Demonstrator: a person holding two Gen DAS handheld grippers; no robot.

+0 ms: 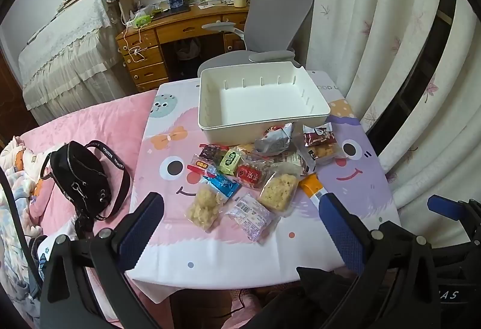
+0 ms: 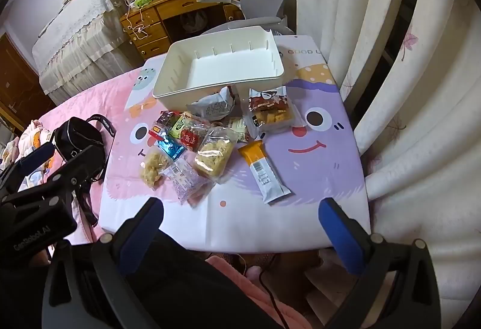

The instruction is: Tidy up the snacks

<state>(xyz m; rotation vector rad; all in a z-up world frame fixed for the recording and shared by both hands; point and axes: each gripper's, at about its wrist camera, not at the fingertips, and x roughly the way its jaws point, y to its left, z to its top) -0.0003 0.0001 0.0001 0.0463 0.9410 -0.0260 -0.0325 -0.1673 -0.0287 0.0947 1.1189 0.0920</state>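
An empty white plastic bin (image 1: 312, 106) (image 2: 168, 88) stands at the far side of a small table with a cartoon cloth (image 1: 210, 257) (image 2: 324, 148). Several wrapped snacks lie in a pile in front of it: clear bags of puffed rice (image 1: 278, 190) (image 2: 214, 157), a silver bag (image 1: 275, 141) (image 2: 213, 108), a red cookie pack (image 1: 320, 142) (image 2: 272, 111), an orange-and-white bar (image 1: 312, 187) (image 2: 264, 171). My left gripper (image 1: 242, 201) is open and empty above the table's near edge. My right gripper (image 2: 240, 207) is open and empty, also near that edge.
A black handbag (image 1: 78, 175) (image 2: 81, 136) lies on the pink bed left of the table. A grey office chair (image 1: 270, 22) and a wooden desk (image 1: 180, 28) stand behind the table. White curtains (image 1: 390, 58) (image 2: 405, 88) hang close on the right.
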